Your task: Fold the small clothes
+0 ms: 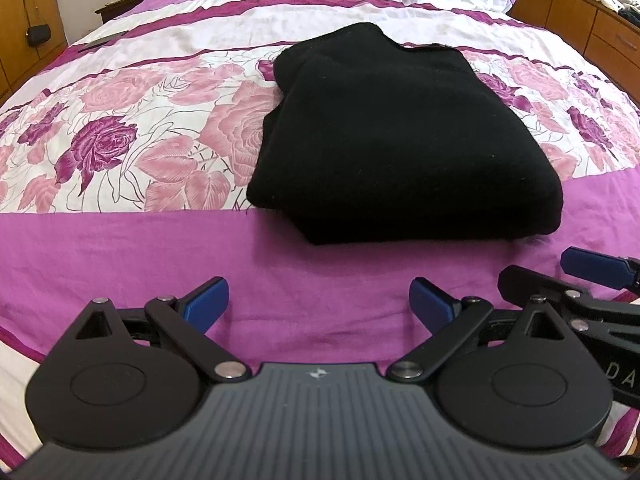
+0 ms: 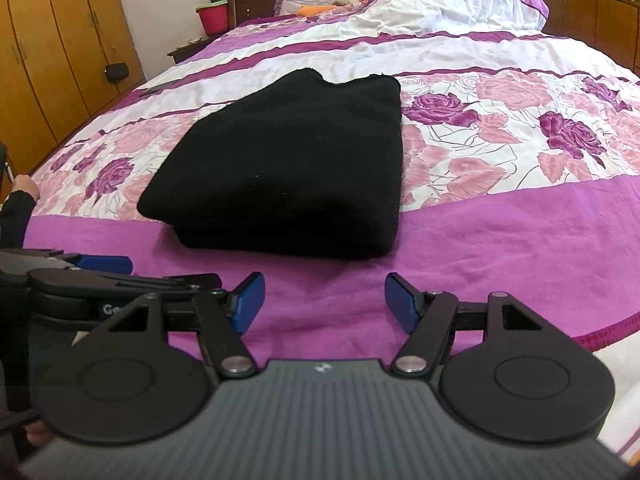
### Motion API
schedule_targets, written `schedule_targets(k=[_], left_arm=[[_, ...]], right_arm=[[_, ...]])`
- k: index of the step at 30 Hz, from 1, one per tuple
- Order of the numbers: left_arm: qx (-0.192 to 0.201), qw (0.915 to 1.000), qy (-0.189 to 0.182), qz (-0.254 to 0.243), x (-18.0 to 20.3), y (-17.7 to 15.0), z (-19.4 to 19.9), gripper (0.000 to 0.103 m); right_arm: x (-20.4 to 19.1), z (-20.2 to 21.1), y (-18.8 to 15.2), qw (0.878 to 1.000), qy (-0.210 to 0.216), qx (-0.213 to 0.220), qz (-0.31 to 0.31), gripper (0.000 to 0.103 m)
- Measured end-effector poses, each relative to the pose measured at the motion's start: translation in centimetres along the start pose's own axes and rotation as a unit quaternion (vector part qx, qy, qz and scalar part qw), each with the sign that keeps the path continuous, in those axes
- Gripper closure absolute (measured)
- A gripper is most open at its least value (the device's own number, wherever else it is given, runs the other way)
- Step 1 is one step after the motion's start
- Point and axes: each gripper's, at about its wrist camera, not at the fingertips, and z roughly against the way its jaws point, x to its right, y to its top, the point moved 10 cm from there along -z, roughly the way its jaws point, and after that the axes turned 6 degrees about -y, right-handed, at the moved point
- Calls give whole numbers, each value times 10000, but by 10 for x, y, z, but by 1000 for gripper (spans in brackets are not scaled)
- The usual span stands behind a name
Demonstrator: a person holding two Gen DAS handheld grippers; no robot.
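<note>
- Left tool: blue pads apart, nothing between them, over the bed's purple band.
- Black folded garment: lies on the bed at 12 o'clock from both tools.
- Right tool: pads apart, empty, just beside the left one.

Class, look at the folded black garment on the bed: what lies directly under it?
The black garment rests on the bedspread, spanning its rose-printed band and the plain purple band nearer the camera. Whatever is beneath it, or tucked inside its folds, is covered.
</note>
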Motion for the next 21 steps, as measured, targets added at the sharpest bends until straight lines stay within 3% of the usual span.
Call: schedule_targets(k=[21], left_arm=[[-32, 10000, 31, -16, -1, -1, -1, 4]], right_arm=[[1, -1, 0, 10000, 8, -23, 20, 35]])
